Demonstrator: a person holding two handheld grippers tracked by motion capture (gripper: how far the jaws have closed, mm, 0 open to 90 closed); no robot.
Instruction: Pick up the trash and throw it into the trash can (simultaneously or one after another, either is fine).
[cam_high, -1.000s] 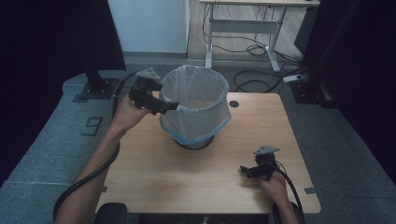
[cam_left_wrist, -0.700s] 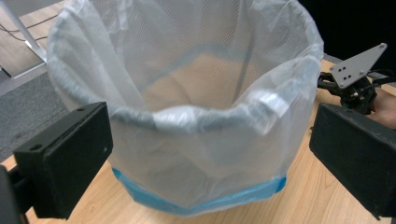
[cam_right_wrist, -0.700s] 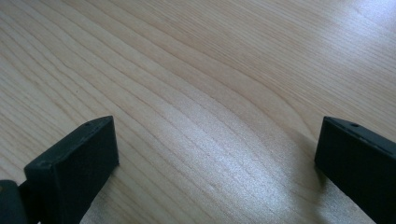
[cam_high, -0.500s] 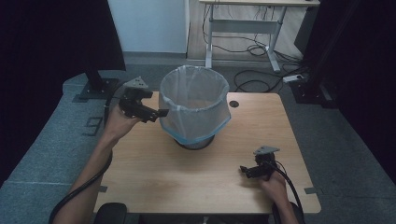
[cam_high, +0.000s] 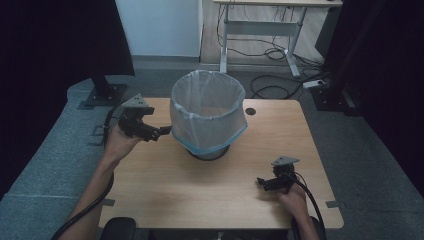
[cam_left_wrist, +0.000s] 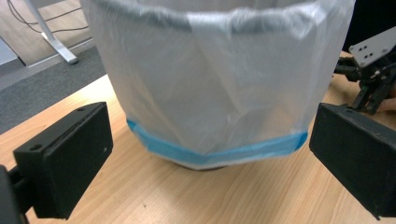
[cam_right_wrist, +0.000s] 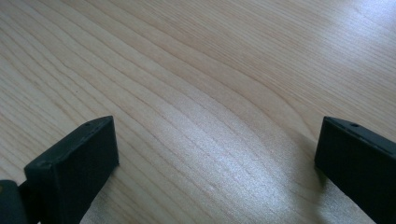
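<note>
One bin (cam_high: 208, 117), lined with a single clear bag (cam_left_wrist: 210, 79), is seen upright at the middle of the wooden surface (cam_high: 165, 190). The left hand-held gripper (cam_high: 162, 132) is held spread just beside it; the right hand-held gripper (cam_high: 262, 183) is held spread, well apart.

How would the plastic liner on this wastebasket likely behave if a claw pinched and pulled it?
The plastic liner looks thin and wrinkled, so it would probably be floppy and stretch or tear. Its blue hem hangs loose, so it may slide off the wastebasket, which looks light and might tip.
</note>
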